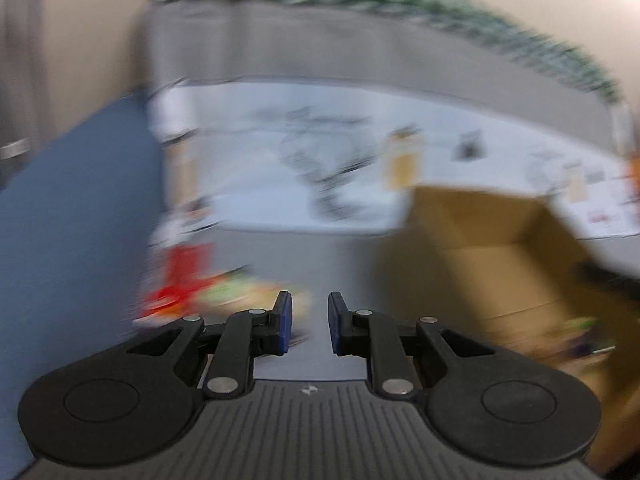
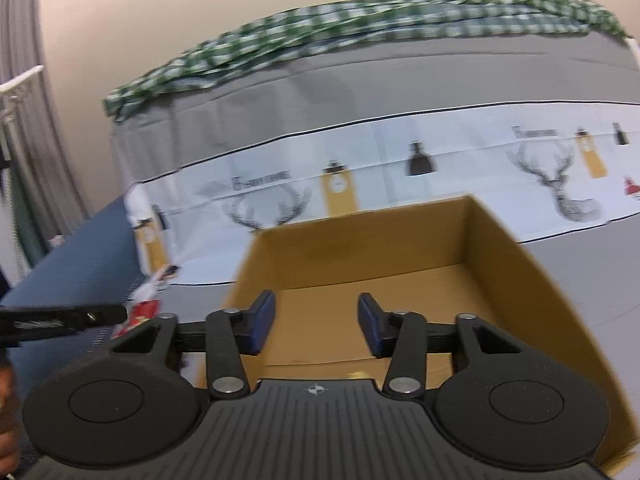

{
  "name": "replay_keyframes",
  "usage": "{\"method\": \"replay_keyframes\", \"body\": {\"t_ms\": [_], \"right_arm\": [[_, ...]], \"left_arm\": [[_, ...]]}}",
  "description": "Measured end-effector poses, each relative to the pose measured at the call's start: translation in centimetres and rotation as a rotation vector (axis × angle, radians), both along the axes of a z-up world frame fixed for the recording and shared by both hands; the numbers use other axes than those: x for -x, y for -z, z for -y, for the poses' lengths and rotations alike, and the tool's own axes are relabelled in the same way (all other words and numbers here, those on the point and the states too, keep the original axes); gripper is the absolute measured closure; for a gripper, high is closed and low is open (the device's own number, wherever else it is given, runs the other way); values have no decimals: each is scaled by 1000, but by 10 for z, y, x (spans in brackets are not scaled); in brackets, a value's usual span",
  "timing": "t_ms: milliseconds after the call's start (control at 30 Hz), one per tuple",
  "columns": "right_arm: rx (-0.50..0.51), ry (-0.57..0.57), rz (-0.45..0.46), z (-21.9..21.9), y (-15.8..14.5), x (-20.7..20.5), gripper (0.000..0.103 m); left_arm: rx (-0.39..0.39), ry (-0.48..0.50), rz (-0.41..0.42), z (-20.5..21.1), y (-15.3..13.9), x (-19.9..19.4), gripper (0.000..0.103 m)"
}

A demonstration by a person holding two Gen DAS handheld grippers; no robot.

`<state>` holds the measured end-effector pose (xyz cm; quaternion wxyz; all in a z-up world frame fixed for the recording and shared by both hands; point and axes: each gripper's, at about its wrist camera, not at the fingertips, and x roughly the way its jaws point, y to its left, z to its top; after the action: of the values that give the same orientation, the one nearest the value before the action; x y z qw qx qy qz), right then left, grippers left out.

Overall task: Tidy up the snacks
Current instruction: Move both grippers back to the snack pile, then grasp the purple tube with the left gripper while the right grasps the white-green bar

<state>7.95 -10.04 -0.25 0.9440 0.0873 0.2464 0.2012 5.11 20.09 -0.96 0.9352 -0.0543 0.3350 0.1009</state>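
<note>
The left wrist view is blurred by motion. My left gripper (image 1: 310, 322) is open and empty, with a small gap between its blue pads. Beyond it to the left lies a heap of snack packets (image 1: 224, 294), one red (image 1: 180, 280). An open cardboard box (image 1: 500, 240) stands to the right; a colourful packet (image 1: 580, 336) lies inside it. My right gripper (image 2: 316, 326) is open and empty, above the near rim of the box (image 2: 400, 248). A red and white packet (image 2: 140, 310) lies left of the box.
A grey bed cover (image 2: 360, 76) with a white deer-print sheet (image 2: 440, 152) runs behind the box, a green checked cloth (image 2: 360, 20) on top. A blue surface (image 1: 72, 220) lies at the left. The left gripper's body (image 2: 60, 318) shows at the left edge of the right wrist view.
</note>
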Motion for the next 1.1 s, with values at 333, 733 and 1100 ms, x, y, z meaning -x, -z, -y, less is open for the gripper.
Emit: {"method": "replay_keyframes", "body": {"t_ms": [333, 733, 1100], "right_arm": [[-77, -114, -83, -65, 3, 7, 58], [-20, -269, -84, -132, 5, 15, 54], [209, -393, -154, -237, 22, -57, 31]], "left_arm": [[-197, -171, -395, -48, 59, -22, 65], [-67, -202, -389, -68, 64, -19, 93], [350, -201, -387, -88, 75, -11, 93]]}}
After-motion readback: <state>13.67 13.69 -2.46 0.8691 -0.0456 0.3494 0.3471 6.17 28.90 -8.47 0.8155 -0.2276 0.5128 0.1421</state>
